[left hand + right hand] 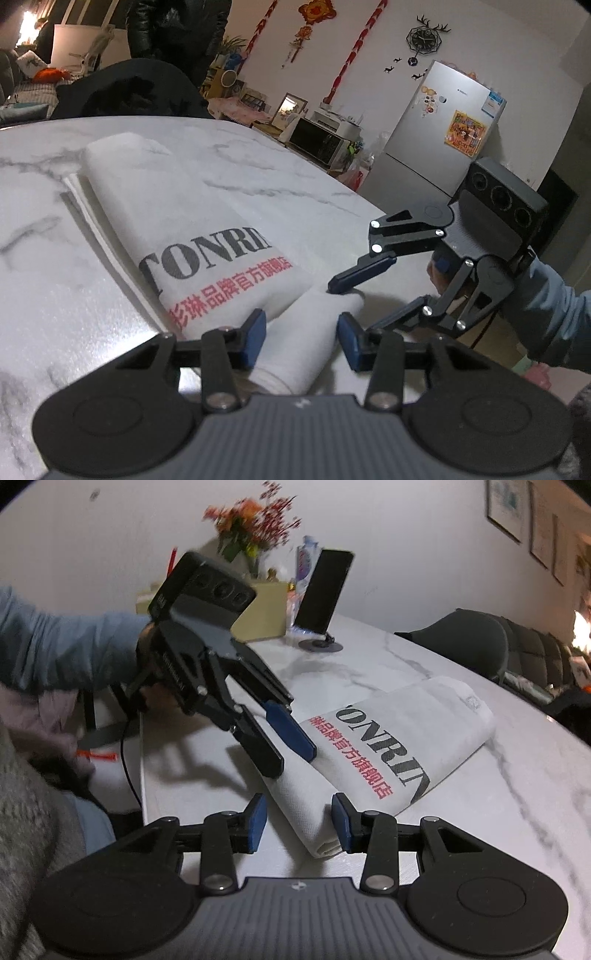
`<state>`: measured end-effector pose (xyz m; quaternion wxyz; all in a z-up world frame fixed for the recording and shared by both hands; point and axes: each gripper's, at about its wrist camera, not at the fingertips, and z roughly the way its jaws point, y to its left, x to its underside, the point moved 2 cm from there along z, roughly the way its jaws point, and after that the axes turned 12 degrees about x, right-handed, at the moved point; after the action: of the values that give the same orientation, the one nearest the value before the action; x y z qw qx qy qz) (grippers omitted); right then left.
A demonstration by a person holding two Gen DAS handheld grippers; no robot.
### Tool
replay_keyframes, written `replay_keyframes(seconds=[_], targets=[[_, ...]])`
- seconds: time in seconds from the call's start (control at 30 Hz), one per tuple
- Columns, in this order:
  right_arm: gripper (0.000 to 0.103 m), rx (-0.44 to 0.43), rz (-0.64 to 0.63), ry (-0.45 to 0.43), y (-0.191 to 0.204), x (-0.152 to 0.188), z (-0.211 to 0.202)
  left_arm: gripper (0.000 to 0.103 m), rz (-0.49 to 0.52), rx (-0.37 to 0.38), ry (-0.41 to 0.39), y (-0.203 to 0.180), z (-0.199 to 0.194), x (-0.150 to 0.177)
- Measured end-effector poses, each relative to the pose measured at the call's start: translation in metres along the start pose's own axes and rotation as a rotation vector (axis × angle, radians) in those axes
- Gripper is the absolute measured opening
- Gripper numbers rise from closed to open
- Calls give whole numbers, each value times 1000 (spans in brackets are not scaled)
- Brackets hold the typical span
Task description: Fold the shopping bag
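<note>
Overhead light glared off the white, grey-veined marble table (258, 166), whose rounded edge curved away toward the room. On it lay the shopping bag (192, 229), white non-woven cloth with black letters and red characters, folded into a long narrow band near the table's near edge, its lower part folded over as a flap under the tools. The left tool (301, 339) stood with its blue pads apart, the flap's end lying between them, not pinched. The right tool (345, 301), held by a hand in a blue-grey sleeve (546, 306), also stood spread, its upper fingertip touching the flap's corner.

From the right wrist view, the right tool (299, 823) straddled the flap's end, and the left tool (291, 751) came down over the bag (406, 734) with its fingers parted.

Beyond the table's far edge stood a silver fridge (436, 136) with stickers, a black wall clock (424, 37), red hanging decorations (314, 18), and a dark chair back (133, 92). Toward the table's other end were a phone on a stand (321, 590), flowers (247, 520) and a dark chair (472, 638).
</note>
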<state>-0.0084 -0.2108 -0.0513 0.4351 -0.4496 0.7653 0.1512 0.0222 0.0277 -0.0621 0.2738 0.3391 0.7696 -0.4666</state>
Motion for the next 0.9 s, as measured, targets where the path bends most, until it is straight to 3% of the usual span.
replay_keyframes(seconds=[0.23, 0.33, 0.57, 0.9], targets=[[42, 86, -266, 75, 24, -11, 10, 40, -4, 5, 0, 6, 4, -1], [42, 82, -297, 107, 22, -17, 16, 40, 7, -2, 3, 5, 4, 0], [41, -29, -241, 206, 2, -30, 27, 43, 97, -75, 9, -12, 5, 1], [41, -153, 96, 260, -35, -32, 36, 43, 308, -226, 47, -46, 6, 4]])
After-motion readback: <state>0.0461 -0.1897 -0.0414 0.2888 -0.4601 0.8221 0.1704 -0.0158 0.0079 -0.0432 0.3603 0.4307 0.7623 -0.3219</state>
